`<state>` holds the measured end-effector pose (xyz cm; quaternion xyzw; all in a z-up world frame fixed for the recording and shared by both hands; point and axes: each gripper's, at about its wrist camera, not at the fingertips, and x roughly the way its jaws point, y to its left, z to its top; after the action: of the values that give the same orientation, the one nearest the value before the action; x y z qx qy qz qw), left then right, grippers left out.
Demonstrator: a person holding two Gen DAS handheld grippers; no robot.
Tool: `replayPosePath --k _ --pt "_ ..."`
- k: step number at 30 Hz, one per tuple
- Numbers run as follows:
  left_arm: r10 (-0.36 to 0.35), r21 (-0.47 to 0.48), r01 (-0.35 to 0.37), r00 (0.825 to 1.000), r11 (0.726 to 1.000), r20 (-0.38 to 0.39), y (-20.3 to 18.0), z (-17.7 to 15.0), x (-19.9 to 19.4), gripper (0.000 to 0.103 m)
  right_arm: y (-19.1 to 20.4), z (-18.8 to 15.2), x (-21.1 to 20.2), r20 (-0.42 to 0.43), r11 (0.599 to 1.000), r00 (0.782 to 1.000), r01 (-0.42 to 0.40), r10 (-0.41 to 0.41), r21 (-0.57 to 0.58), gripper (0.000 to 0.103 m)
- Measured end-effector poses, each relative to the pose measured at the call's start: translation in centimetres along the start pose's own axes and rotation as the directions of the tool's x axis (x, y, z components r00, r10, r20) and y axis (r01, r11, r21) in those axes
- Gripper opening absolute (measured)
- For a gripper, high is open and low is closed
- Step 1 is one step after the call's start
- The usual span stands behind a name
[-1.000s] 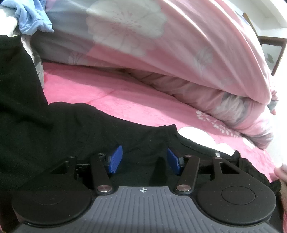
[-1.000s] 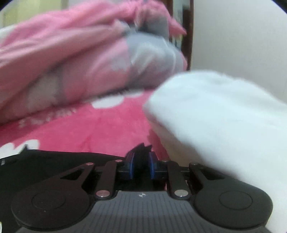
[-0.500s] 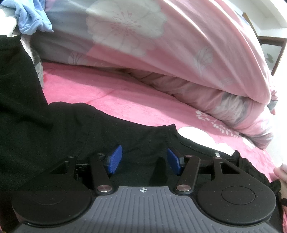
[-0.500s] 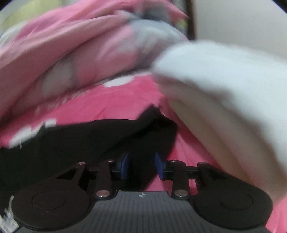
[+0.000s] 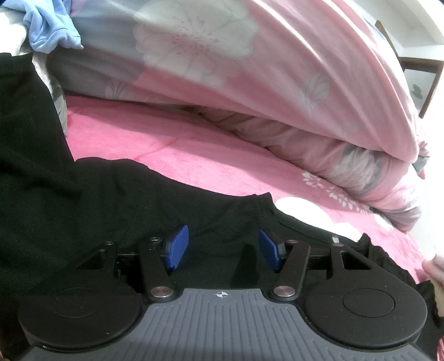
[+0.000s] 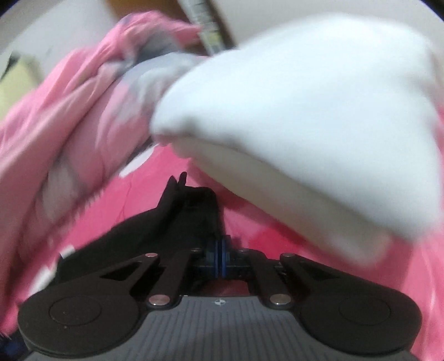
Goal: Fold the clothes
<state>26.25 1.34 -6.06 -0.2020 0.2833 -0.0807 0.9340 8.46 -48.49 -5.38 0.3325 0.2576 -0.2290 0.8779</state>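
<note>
A black garment (image 5: 116, 200) lies spread and creased, flat across the area just ahead of the left gripper (image 5: 223, 247) and beneath its 2 parted fingers. At the right gripper (image 6: 219, 258), a bunched, peaked corner of the same black cloth rises just ahead of the closed tips.

garment (image 5: 116, 194): plain black, no pattern, spread across the sheet
sheet (image 5: 177, 155): hot pink, with white blossom sprigs and white patches toward the right
duvet (image 5: 277, 83): pale pink with large white flowers and soft grey panels
cloth (image 5: 50, 25): light blue, bunched at the top left
pillow (image 6: 319, 125): plain white, blurred in the right wrist view
pads (image 5: 177, 247): bright blue, ribbed
gripper arms (image 5: 294, 263): matte black with silver pivot pins
housing (image 5: 222, 319): grey, ridged with fine lines
</note>
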Motion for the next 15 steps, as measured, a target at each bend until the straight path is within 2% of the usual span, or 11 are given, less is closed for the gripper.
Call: replayPosePath --k 2,5,6,9,12,15 --pt "0.004 0.006 -0.004 1.0 1.0 -0.001 -0.1 0.0 0.0 0.058 -2.1 -0.6 0.3 0.024 0.987 1.0 -0.015 0.012 0.162 0.002" --pt "0.009 0.012 -0.009 1.0 1.0 0.0 -0.2 0.0 -0.1 0.058 -5.5 -2.1 0.7 0.063 0.909 0.995 -0.092 0.072 0.408 0.001" --pt "0.012 0.014 -0.012 1.0 1.0 0.001 -0.2 0.0 -0.1 0.058 -6.1 -2.4 0.8 0.079 0.89 0.993 -0.116 0.09 0.442 0.0" --pt "0.029 0.028 -0.029 1.0 0.999 0.008 -0.9 0.2 -0.5 0.058 -6.3 -2.6 0.9 0.101 0.885 0.988 -0.149 0.117 0.441 0.001" --pt "0.038 0.076 -0.041 0.999 0.996 0.03 -3.3 0.7 -1.8 0.059 -7.0 -2.5 1.4 0.114 0.874 0.976 -0.217 0.186 0.435 0.002" --pt "0.001 0.182 -0.002 1.0 0.983 0.008 -8.2 0.7 -2.5 0.06 -7.5 -2.4 1.7 0.112 0.864 0.966 -0.259 0.234 0.432 0.002"
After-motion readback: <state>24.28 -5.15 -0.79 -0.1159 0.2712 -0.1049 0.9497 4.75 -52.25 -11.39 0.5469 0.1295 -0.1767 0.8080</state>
